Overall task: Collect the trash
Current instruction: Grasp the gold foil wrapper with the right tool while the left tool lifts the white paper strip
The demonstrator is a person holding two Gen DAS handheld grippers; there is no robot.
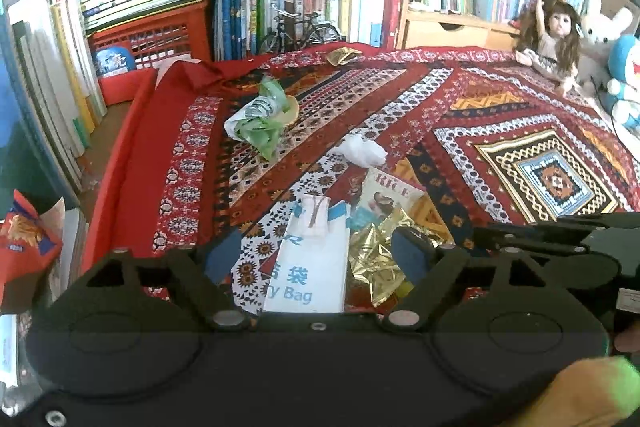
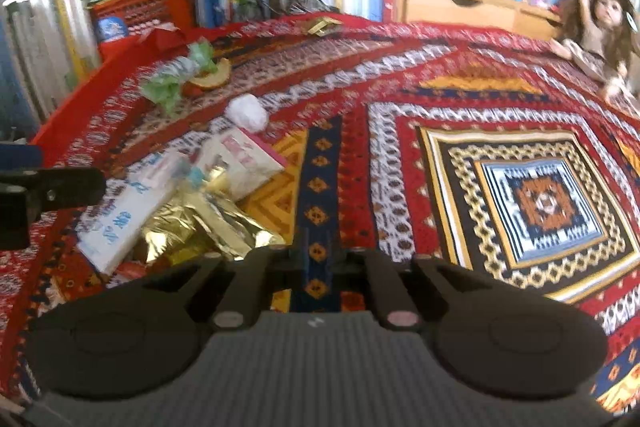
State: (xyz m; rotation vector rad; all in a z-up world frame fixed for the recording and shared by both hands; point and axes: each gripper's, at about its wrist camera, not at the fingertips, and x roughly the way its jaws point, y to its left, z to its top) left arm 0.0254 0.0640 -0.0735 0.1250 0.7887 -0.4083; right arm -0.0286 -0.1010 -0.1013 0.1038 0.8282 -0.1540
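Note:
Trash lies on the patterned cloth [image 1: 500, 99]. A white paper bag with blue print [image 1: 312, 263] lies flat between the fingers of my open left gripper [image 1: 314, 253]. Crumpled gold foil [image 1: 376, 263] touches the bag's right side, and a rice packet [image 1: 390, 193] lies behind it. Farther back are a white tissue ball [image 1: 362, 151], a green wrapper [image 1: 260, 119] and a small gold wrapper [image 1: 342, 55]. My right gripper [image 2: 318, 255] hovers over bare cloth right of the foil [image 2: 208, 223], its jaws drawn to a narrow slit with nothing between them.
Books line the back and left side, with a red basket [image 1: 152, 35], a model bicycle [image 1: 300, 31] and a wooden drawer box [image 1: 448, 31]. A doll [image 1: 554, 39] and plush toys [image 1: 616, 43] sit at the far right. A red snack bag [image 1: 24, 247] stands off the cloth's left.

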